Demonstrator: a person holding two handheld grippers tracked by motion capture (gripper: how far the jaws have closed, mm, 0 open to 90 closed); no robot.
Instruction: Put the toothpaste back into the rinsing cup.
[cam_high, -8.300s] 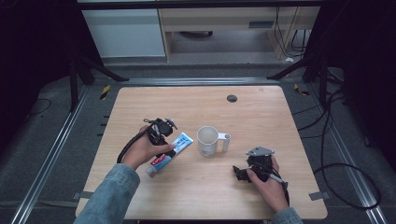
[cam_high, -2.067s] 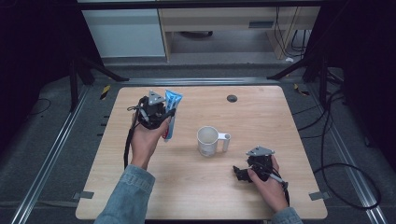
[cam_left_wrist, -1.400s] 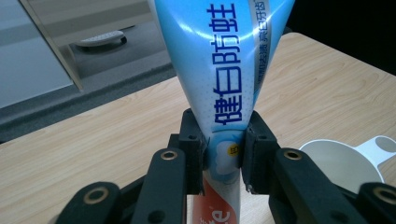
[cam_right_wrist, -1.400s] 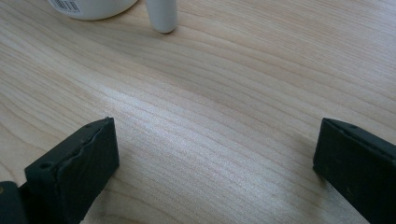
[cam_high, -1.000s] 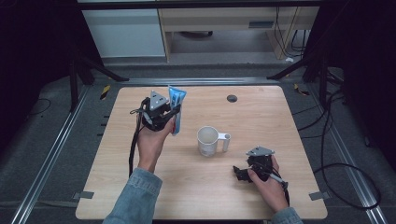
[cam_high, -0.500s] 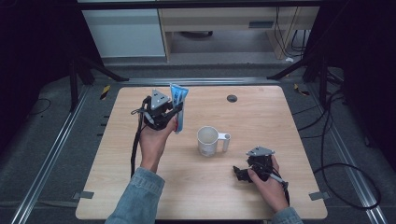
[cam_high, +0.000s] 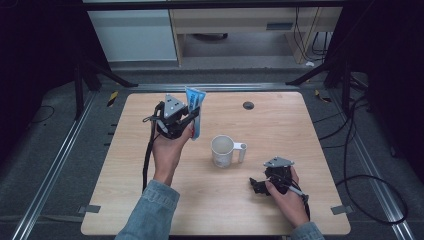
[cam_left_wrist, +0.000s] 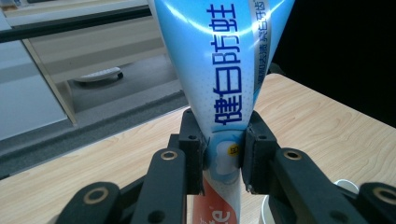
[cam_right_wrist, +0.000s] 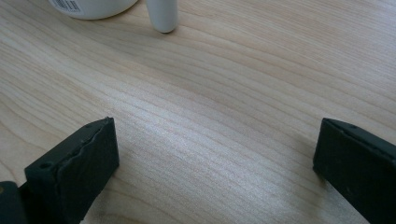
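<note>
The toothpaste tube (cam_high: 193, 112) is up in the air, held upright above the far left part of the tabletop (cam_high: 280, 125), flat crimped end on top. In the left gripper view the left gripper (cam_left_wrist: 223, 156) has its jaws clamped on the tube's lower body, squeezing the soft wall in between the pads. That's the worry right there: a soft tube pinched this way can slide or swing in the grip, and a harder squeeze might push paste toward the cap end, which sits below the jaws and can't be made out.

Just to the right and nearer the person stands the white mug (cam_high: 223, 150), open mouth up, handle pointing right. If the tube is headed for that mug, which is only my guess, a tilted approach could catch the rim and tip it, since nothing is steadying it.

The right gripper (cam_high: 266, 183) rests low on the tabletop near the mug, jaws wide apart and holding nothing. It's well placed to brace the mug, yet close enough to bump the handle (cam_right_wrist: 161, 15).
</note>
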